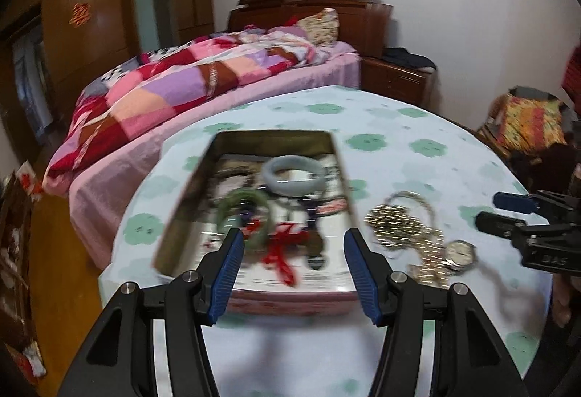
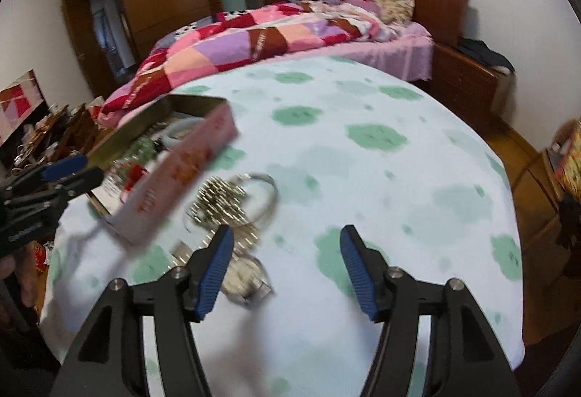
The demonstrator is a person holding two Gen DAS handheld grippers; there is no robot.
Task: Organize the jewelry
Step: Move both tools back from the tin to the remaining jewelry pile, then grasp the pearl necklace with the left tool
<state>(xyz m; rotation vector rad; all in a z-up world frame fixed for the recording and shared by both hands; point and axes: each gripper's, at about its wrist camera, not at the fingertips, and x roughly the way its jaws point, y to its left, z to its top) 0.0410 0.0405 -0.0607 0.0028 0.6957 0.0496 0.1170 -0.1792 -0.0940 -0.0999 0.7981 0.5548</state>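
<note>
An open metal tin (image 1: pixel 189 201) sits on the round table and holds a pale jade bangle (image 1: pixel 294 173), a green bangle (image 1: pixel 243 211) and a red tassel (image 1: pixel 281 251). Its pink outer wall (image 2: pixel 181 175) shows in the right wrist view. To its right lie a gold chain pile (image 1: pixel 395 222) (image 2: pixel 221 202), thin silver bangles (image 2: pixel 267 195) and a wristwatch (image 1: pixel 459 253) (image 2: pixel 247 277). My left gripper (image 1: pixel 292 240) is open and empty just above the tin's near end. My right gripper (image 2: pixel 285 237) is open and empty over the cloth, right of the watch.
The table wears a white cloth with green blotches (image 2: pixel 370 135). A bed with a patchwork quilt (image 1: pixel 174 84) stands behind it. A wooden nightstand (image 1: pixel 395 77) is at the back right. The table edge drops off at right (image 2: pixel 515 251).
</note>
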